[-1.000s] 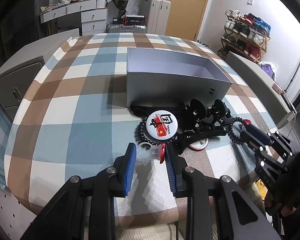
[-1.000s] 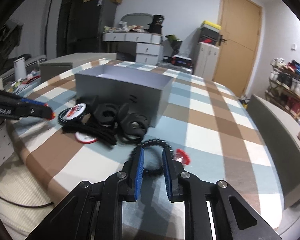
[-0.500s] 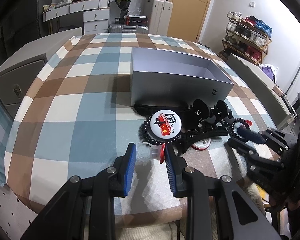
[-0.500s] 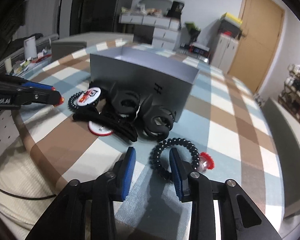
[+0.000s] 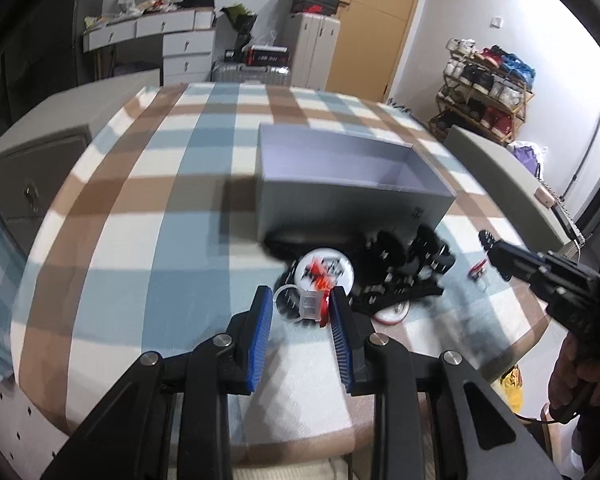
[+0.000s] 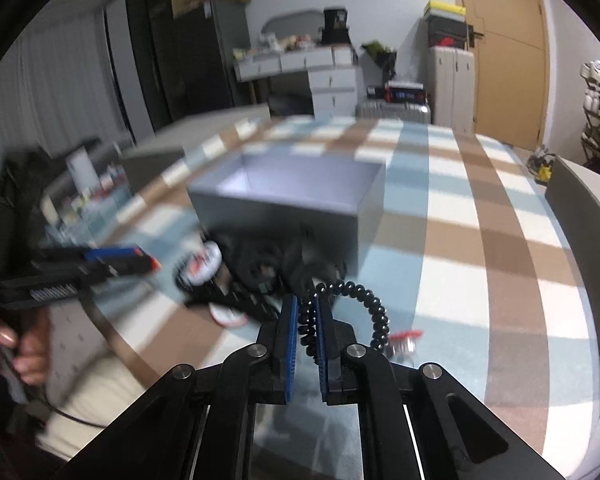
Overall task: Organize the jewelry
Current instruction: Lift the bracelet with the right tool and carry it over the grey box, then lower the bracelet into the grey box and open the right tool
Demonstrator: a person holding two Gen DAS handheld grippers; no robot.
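Right wrist view: your right gripper (image 6: 307, 316) has its blue pads clamped on the black spiral hair tie (image 6: 364, 300); one side of the coil is pinched between them and the rest loops out to the right, clear of the cloth. Just below that loop a small red piece (image 6: 406, 338) lies on the checked tablecloth (image 6: 480, 240). Ahead of your pads sits the heap of black hair clips (image 6: 268, 268) with a round white badge (image 6: 198, 266) at its left, pressed against the near wall of the open grey box (image 6: 276, 208).

In the left wrist view, your left gripper (image 5: 300, 308) has its jaws at their narrowest, yet a gap shows between the pads. A small clear ring with a red bit (image 5: 300, 304) sits in that gap; the blur hides whether the pads press it. Beyond it are the badge (image 5: 324, 272), the clips (image 5: 404, 264) and the box (image 5: 352, 200). Your right gripper (image 5: 490, 242) comes in from the right edge, your hand (image 5: 572, 380) on its handle.
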